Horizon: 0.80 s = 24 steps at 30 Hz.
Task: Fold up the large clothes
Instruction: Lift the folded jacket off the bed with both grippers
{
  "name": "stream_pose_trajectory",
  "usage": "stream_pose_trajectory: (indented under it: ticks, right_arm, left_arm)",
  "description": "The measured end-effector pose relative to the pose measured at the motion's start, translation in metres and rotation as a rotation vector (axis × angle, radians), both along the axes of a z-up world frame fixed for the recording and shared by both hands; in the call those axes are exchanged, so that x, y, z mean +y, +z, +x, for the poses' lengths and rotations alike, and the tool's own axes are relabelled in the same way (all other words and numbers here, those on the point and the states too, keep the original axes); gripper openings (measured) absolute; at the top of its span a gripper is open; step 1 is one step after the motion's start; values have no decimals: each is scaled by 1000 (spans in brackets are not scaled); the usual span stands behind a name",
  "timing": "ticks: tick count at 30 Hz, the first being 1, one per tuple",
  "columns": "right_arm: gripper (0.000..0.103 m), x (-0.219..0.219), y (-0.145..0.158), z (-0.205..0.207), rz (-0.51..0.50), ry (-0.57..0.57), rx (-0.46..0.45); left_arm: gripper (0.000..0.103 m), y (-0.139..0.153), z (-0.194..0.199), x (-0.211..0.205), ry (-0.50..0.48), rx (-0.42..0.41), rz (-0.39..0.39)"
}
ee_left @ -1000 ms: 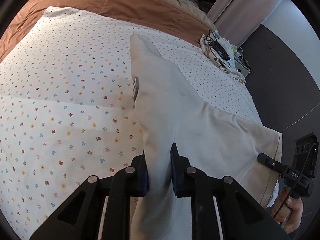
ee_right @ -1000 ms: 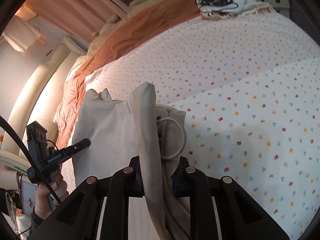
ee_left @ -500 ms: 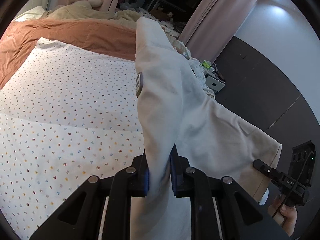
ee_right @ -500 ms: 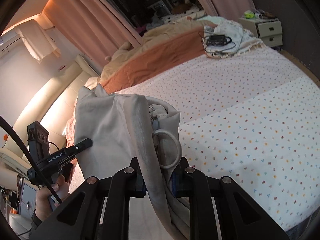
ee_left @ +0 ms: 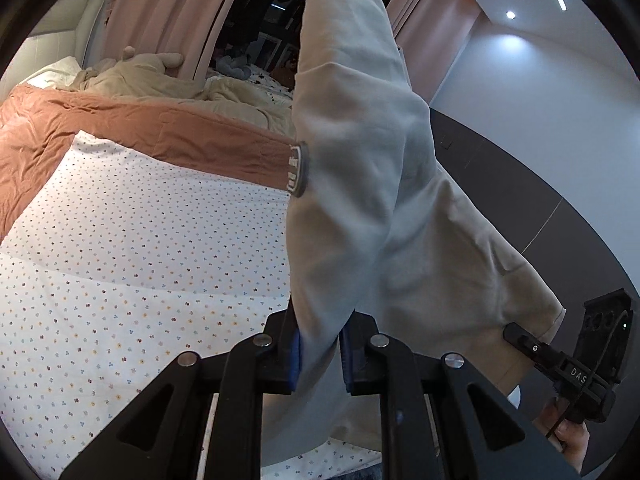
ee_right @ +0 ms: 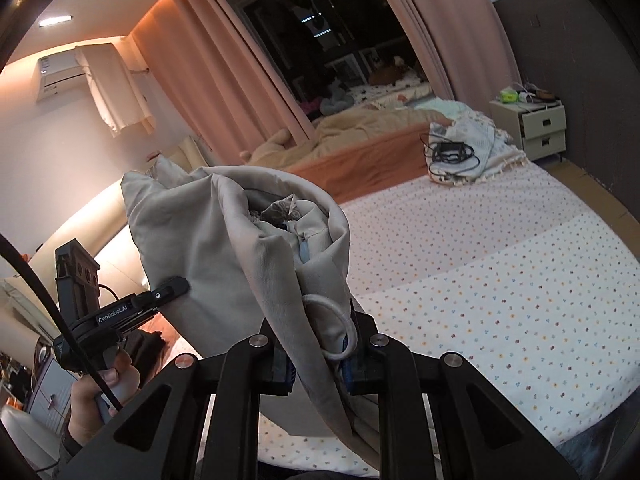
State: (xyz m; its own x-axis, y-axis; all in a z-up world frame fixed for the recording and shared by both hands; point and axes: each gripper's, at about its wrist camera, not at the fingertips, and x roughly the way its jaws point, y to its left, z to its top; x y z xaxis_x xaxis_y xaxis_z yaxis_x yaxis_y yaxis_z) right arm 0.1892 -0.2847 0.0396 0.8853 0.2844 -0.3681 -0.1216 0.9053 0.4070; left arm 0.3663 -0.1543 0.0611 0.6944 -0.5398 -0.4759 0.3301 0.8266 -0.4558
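Both grippers clenched on beige garment (ee_left: 360, 184): left gripper (ee_left: 319, 354), right gripper (ee_right: 318, 354). Garment now lifted clear off bed (ee_left: 120, 264), hanging between them. Likely shake-out before laying flat.

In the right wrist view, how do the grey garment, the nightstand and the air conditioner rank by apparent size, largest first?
1. grey garment, but it hangs close to the camera, so its size is exaggerated.
2 and 3. air conditioner and nightstand look alike; no clear order.
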Motion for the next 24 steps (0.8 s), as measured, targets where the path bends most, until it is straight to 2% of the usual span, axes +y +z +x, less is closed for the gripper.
stream_pose_trajectory:
  ticks: [10,17,24]
  right_arm:
    - [13,25,19,-72,-14,49,-87]
    - [13,36,25,-107,-26,87,-117]
    - [13,50,35,-119,-54,135,-137]
  left_arm:
    - [17,59,-77,33,30,-96,-7]
    - [17,80,-126,56,52,-138,-13]
    - [17,96,-181,91,88,-171,-25]
